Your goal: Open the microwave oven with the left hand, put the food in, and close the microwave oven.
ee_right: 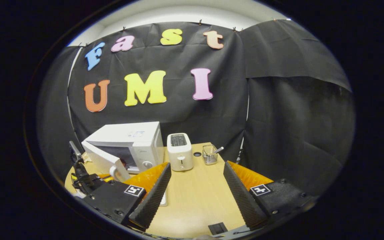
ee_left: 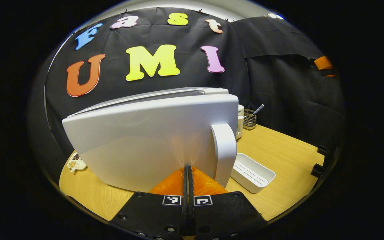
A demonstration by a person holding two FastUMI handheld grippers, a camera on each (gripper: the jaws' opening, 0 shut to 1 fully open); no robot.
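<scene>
The white microwave [ee_right: 135,141] stands at the back left of the table with its door [ee_right: 100,160] swung partly open. In the left gripper view the door's outer face [ee_left: 145,143] looms close, its upright handle [ee_left: 224,150] on the right. My left gripper [ee_left: 188,168] is shut with nothing between its fingers, its tips at the door face just left of the handle. It also shows in the right gripper view, by the door [ee_right: 78,173]. My right gripper [ee_right: 197,165] hangs open over the table's middle, holding nothing. A small white dish of food [ee_left: 75,163] lies left of the door.
A white toaster [ee_right: 179,151] stands right of the microwave, with a wire basket [ee_right: 209,155] holding a utensil beyond it. A white slotted tray [ee_left: 252,173] lies on the wooden table [ee_right: 195,200] right of the door. Black cloth walls close the back and right.
</scene>
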